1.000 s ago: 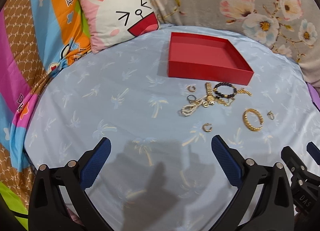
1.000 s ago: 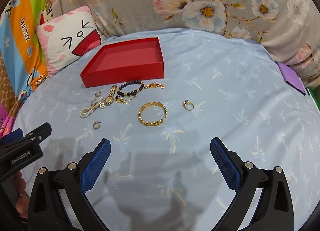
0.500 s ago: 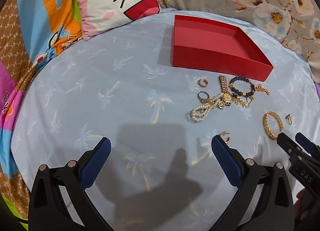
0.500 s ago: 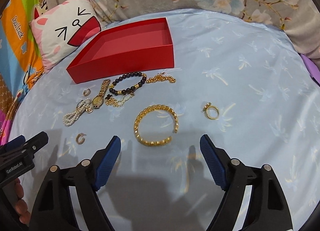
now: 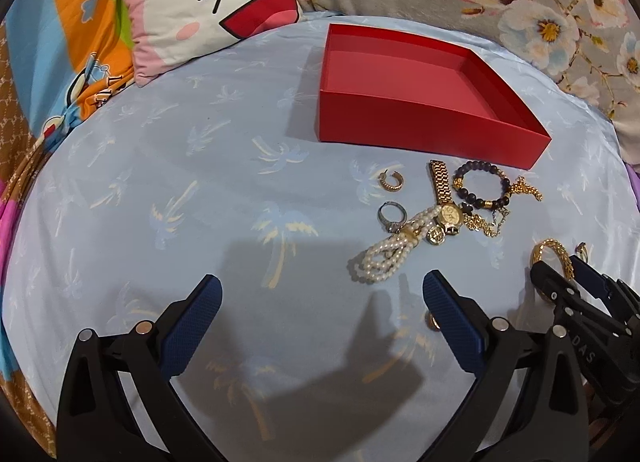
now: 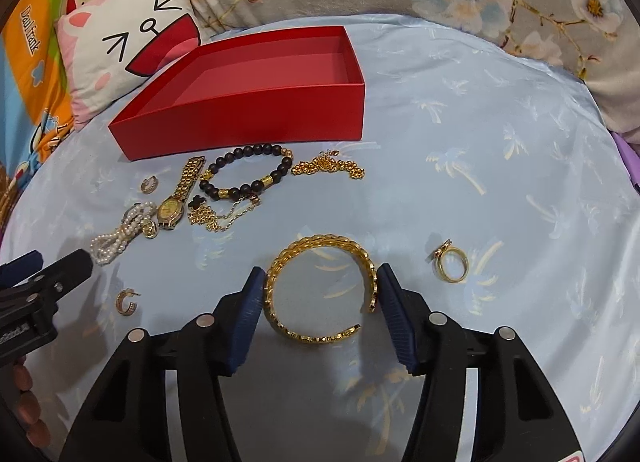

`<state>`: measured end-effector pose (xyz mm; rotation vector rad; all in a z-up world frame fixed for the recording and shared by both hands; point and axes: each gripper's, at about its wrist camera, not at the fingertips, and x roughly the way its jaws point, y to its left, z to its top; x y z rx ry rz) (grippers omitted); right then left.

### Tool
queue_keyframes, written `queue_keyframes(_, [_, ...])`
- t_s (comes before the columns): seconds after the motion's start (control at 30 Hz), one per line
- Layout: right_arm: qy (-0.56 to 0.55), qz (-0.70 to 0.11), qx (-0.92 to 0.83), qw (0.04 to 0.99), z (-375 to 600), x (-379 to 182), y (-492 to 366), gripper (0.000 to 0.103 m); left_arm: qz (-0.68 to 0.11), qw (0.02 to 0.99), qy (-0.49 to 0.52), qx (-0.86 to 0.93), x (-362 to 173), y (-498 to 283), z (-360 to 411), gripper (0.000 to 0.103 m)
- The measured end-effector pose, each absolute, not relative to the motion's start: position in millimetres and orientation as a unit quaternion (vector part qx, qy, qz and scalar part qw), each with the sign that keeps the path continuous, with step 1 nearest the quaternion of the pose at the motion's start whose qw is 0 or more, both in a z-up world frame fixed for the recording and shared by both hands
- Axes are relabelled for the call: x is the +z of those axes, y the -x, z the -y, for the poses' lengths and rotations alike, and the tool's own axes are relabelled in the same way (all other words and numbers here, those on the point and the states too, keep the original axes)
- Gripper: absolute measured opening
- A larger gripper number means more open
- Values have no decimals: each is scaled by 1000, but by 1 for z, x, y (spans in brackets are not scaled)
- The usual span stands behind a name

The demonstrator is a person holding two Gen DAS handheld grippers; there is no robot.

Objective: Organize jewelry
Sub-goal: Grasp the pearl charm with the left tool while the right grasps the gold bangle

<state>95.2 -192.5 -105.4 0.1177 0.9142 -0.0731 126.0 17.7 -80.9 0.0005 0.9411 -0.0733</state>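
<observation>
Blue palm-print bedsheet point(image 6: 500, 150) carries everything; cartoon-face pillow point(image 6: 124, 46) sits at its far left edge.

Red box point(image 6: 256, 118), open-topped, nothing in it, lies toward the far edge of the sheet.

Just in front of the box I see the jewelry cluster: black bead bracelet point(image 6: 248, 174), gold watch point(image 6: 176, 202), pearl strand point(image 6: 120, 238), gold chain point(image 6: 328, 168).

Gold cuff bangle point(image 6: 320, 286) lies flat nearer me, apart from the cluster. Gold ring point(image 6: 452, 262) is to its right. 1 hoop earring point(image 6: 127, 302) is to its left.

My right gripper point(image 6: 320, 294) has its jaws just closing around the bangle, both pads at its sides; I cannot tell whether they press yet.

My left gripper point(image 5: 320, 302) stands wide apart over bare sheet, holding nothing.
</observation>
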Motion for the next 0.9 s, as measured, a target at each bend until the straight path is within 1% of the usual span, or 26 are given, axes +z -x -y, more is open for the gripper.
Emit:
queue_keyframes(0.13, [-68, -439, -33, 895, 196, -104, -91, 55, -453, 890, -3, -44, -85, -136, -10, 98])
queue_keyframes(0.2, [-74, -440, -32, 894, 198, -104, -89, 55, -454, 890, -1, -51, -88, -140, -7, 96])
queue_keyframes(0.27, [-79, -442, -32, 893, 200, -103, -87, 55, -459, 886, 4, -61, -91, -143, -5, 86])
queue_keyframes(0.4, [-86, -442, -32, 892, 202, -103, -85, 55, -457, 887, 5, -69, -94, -146, 0, 73])
queue_keyframes(0.47, [-92, -443, -31, 891, 203, -103, -85, 55, -453, 888, 2, -73, -93, -146, 3, 61])
queue_keyframes(0.5, [-93, -443, -30, 891, 203, -103, -85, 55, -453, 888, 3, -78, -93, -145, 4, 59])
queue_keyframes(0.53, [-93, -443, -30, 891, 203, -102, -84, 55, -452, 888, 1, -83, -92, -145, 6, 52])
queue_keyframes(0.57, [-93, -443, -30, 891, 203, -102, -84, 55, -451, 888, 3, -92, -91, -144, 7, 42])
queue_keyframes(0.6, [-94, -443, -30, 891, 204, -102, -84, 55, -452, 887, 6, -99, -91, -143, 9, 37])
queue_keyframes(0.67, [-95, -443, -29, 891, 204, -102, -83, 55, -454, 884, 8, -112, -91, -141, 11, 23])
queue_keyframes(0.77, [-97, -442, -27, 891, 204, -100, -80, 55, -460, 877, 23, -135, -90, -138, 13, 15])
queue_keyframes(0.9, [-99, -439, -25, 892, 203, -96, -73, 55, -456, 878, 29, -142, -85, -131, 13, 13])
